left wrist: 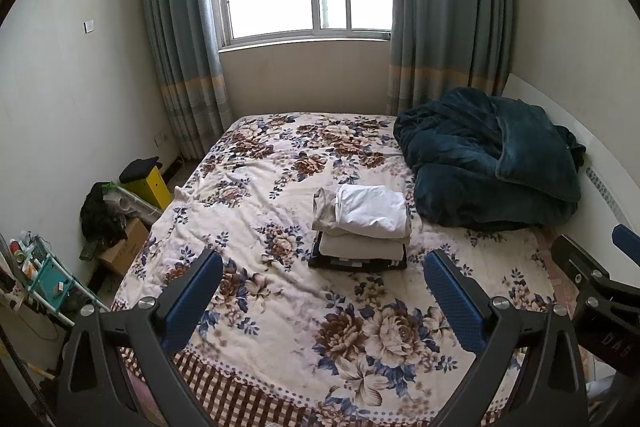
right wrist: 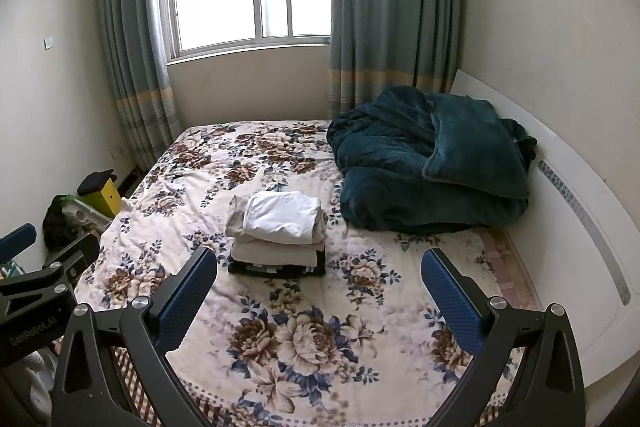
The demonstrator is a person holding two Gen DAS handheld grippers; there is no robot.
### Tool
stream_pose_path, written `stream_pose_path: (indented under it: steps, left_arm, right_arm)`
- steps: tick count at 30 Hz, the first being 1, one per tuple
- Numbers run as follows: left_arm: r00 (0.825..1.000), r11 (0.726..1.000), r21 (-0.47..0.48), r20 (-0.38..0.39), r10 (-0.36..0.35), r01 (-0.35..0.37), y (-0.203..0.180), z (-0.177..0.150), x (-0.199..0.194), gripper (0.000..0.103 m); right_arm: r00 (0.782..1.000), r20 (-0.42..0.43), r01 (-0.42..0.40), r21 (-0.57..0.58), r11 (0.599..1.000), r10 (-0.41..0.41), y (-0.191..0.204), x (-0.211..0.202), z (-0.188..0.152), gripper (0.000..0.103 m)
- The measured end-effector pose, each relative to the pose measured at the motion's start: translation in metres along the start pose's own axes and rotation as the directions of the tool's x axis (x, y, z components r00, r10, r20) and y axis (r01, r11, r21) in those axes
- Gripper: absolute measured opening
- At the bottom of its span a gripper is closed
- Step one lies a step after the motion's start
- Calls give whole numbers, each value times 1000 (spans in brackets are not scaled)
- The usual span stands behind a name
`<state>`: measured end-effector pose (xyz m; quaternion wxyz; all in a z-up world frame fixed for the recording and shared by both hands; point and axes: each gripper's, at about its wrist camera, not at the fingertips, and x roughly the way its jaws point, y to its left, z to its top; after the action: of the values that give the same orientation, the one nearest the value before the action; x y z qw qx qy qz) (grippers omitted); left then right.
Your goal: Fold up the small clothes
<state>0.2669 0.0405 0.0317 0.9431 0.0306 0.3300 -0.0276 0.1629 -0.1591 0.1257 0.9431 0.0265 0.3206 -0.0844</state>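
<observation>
Above the near edge of the floral bedspread (left wrist: 280, 327), two grippers hang side by side, the left gripper (left wrist: 322, 279) and the right gripper (right wrist: 318, 277), each spread wide and holding nothing. Ahead of both, well apart from their fingers, one stack of folded clothes (left wrist: 362, 227) sits mid-bed: a white piece on top, beige beneath, dark at the bottom. Beyond it, to the right, lies one crumpled teal blanket (right wrist: 432, 167).

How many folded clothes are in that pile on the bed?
4 that I can see: a white one on top, a beige one under it, a cream one below that, and a dark one at the bottom. More may be hidden inside the pile.
</observation>
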Motion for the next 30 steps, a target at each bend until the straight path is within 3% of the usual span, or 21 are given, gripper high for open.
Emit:
stream_pose_path:
  steps: [30]
  left_arm:
    - [1000,1000,-6,6,12,-12,-4,4,-4,103]
  right_arm:
    - [1000,-2,-19,1,1000,19,-2,3,10,103]
